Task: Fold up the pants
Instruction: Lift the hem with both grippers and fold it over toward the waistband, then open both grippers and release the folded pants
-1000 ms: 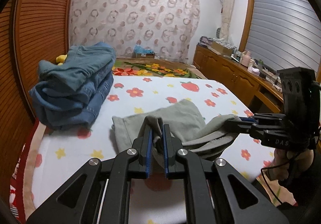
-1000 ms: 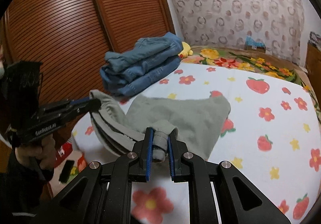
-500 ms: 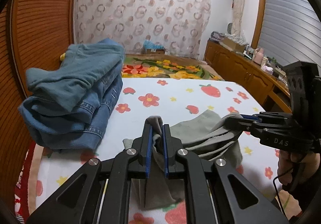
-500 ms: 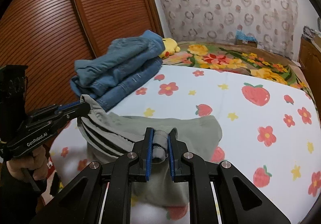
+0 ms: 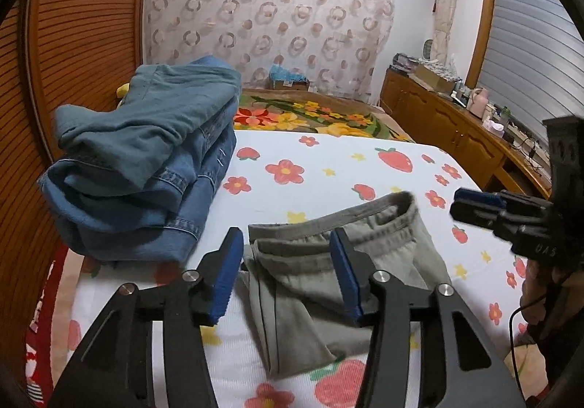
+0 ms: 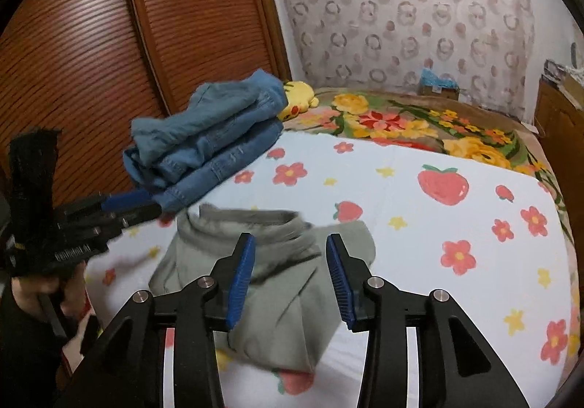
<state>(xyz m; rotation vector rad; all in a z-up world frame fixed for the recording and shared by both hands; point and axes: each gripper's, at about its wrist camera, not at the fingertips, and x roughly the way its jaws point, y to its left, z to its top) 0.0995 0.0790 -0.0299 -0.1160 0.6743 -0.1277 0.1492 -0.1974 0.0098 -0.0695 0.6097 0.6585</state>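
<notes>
Left tongs (image 5: 288,273) and right tongs (image 6: 290,280): jaws just opened, pads clear of cloth. Grey pants (image 5: 321,283) dropped folded on flower-print bed (image 5: 328,159), soft knit, ribbed waistband at far end, long axis running away from cameras; near hem hidden by tongs. Beyond: denim stack (image 5: 146,159).

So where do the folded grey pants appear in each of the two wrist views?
Left wrist view: the grey pants lie low in the centre, on the bed between that gripper's jaws.
Right wrist view: the grey pants lie low, left of centre.
Shared landmark: the stack of blue jeans, beyond them to the left.
</notes>
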